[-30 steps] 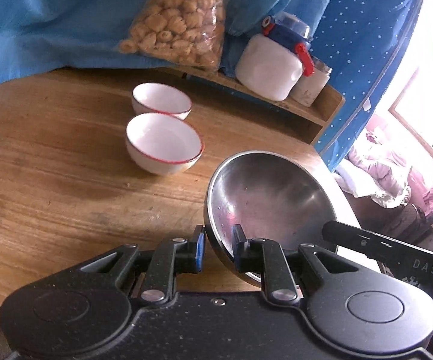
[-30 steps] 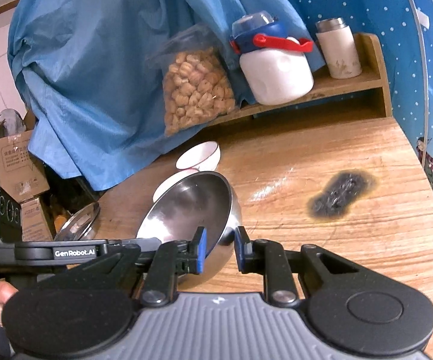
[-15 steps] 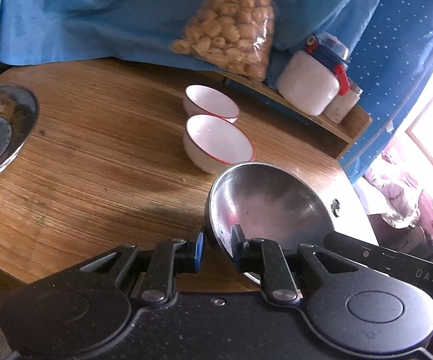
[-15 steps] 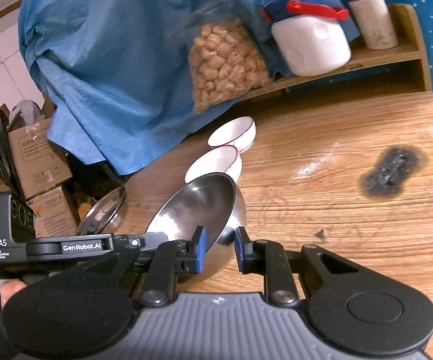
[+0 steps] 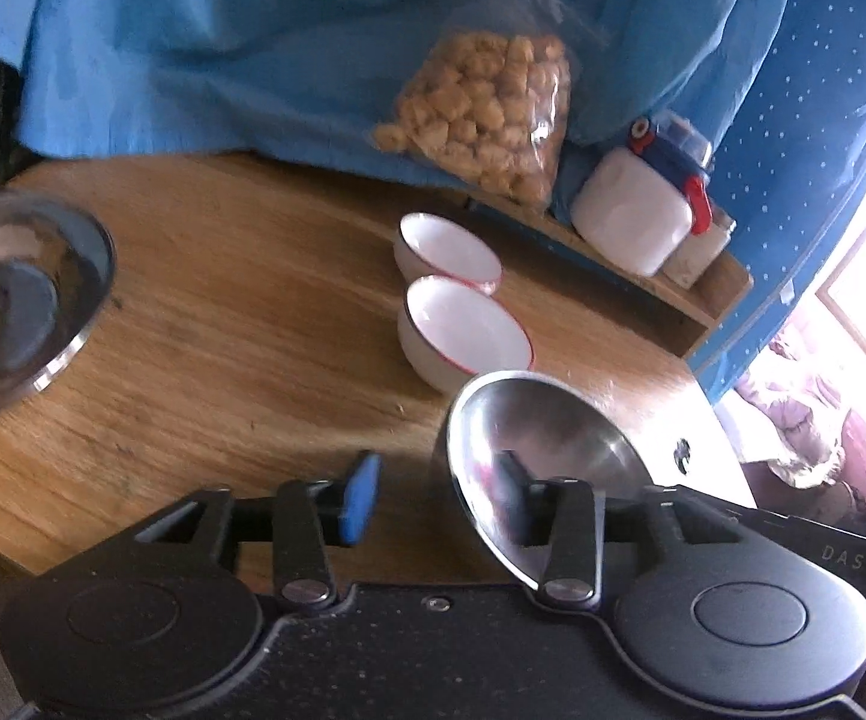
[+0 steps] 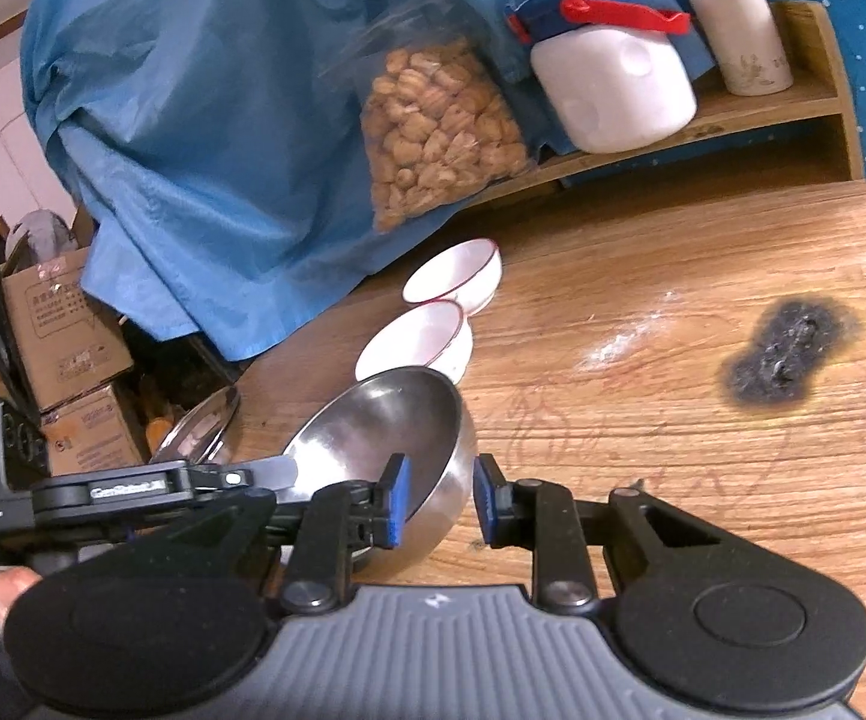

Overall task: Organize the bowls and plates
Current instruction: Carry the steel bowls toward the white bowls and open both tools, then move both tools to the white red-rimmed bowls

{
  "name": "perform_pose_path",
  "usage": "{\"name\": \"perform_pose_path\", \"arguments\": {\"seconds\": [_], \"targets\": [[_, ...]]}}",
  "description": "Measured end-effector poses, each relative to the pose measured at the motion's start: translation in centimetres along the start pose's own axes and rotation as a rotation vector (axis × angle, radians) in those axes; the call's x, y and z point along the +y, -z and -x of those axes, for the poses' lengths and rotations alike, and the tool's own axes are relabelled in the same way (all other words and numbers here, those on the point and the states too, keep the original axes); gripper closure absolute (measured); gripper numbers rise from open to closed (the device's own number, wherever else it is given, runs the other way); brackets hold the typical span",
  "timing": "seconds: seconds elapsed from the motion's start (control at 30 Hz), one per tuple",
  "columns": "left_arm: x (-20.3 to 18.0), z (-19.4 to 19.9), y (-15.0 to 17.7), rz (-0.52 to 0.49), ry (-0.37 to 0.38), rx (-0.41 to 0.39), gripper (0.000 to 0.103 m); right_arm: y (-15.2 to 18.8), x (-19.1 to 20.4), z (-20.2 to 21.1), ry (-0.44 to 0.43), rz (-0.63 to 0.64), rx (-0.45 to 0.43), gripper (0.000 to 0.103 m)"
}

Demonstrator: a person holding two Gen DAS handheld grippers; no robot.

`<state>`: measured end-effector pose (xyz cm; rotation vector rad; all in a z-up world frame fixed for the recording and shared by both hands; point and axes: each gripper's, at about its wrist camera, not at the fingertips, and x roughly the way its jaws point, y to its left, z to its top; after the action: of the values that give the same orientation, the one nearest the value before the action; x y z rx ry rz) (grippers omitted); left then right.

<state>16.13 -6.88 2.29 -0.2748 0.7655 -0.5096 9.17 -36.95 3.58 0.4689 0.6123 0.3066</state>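
Both grippers have let go since a second ago: the left gripper (image 5: pixel 436 495) jaws are spreading wide and the right gripper (image 6: pixel 437 499) jaws are parting, each straddling the steel bowl's (image 6: pixel 390 429) rim without pinching it. That bowl sits on the worktop (image 6: pixel 673 420) at lower centre of the frame, just beside two white bowls (image 5: pixel 463 330).

Free wood at left and right of the bowls
Bare table (image 5: pixel 240 324) between steel plate (image 5: pixel 18 300) and white bowls (image 5: pixel 463 336); shelf (image 6: pixel 751 108) blocks behind.
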Motion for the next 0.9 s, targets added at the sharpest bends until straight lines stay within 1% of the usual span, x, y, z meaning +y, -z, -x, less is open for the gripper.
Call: {"name": "perform_pose_path", "arguments": {"seconds": [0.03,0.07,0.1,0.13,0.17,0.2,0.23,0.27,0.3,0.37,0.57,0.67,0.83,0.9], "targets": [[-0.1,0.2,-0.2,-0.006,-0.009,-0.014,0.037,-0.1,-0.1,0.0,0.006,-0.003,-0.006,0.069],[-0.1,0.5,-0.4,-0.016,-0.027,-0.035,0.022,-0.3,-0.1,0.0,0.013,-0.003,-0.013,0.063],[-0.1,0.7,-0.5,-0.021,-0.041,-0.053,0.011,-0.4,-0.1,0.1,0.022,-0.001,-0.02,0.061],[-0.1,0.9,-0.7,-0.026,-0.055,-0.074,0.008,-0.6,-0.1,0.0,0.03,0.001,-0.029,0.05],[-0.1,1.1,-0.9,-0.029,-0.069,-0.093,0.004,-0.7,0.0,0.0,0.039,0.0,-0.038,0.036],[0.0,1.2,-1.1,-0.028,-0.077,-0.101,0.001,-0.9,0.1,0.0,0.05,-0.001,-0.049,0.029],[0.1,1.2,-1.3,-0.023,-0.086,-0.106,0.001,-1.1,0.3,0.0,0.061,0.004,-0.063,0.018],[0.3,1.1,-1.5,-0.013,-0.097,-0.106,0.001,-1.2,0.5,0.0,0.07,0.013,-0.072,0.011],[0.5,1.0,-1.7,-0.004,-0.108,-0.103,0.001,-1.3,0.9,-0.1,0.081,0.026,-0.082,0.009],[1.0,0.9,-2.1,0.011,-0.13,-0.099,0.001,-1.5,1.2,-0.4,0.094,0.043,-0.09,0.0],[2.0,0.5,-2.9,0.036,-0.183,-0.117,0.001,-2.1,1.6,-1.2,0.145,0.054,-0.136,0.0],[2.4,0.2,-3.2,0.044,-0.199,-0.122,0.001,-2.4,1.5,-1.6,0.158,0.065,-0.131,0.0],[3.1,-0.4,-3.9,0.11,-0.178,-0.111,0.001,-2.4,1.0,-2.2,0.176,0.055,-0.123,0.0],[3.1,-0.7,-4.1,0.117,-0.177,-0.105,0.001,-2.6,0.5,-2.6,0.182,0.037,-0.107,0.0]]}}
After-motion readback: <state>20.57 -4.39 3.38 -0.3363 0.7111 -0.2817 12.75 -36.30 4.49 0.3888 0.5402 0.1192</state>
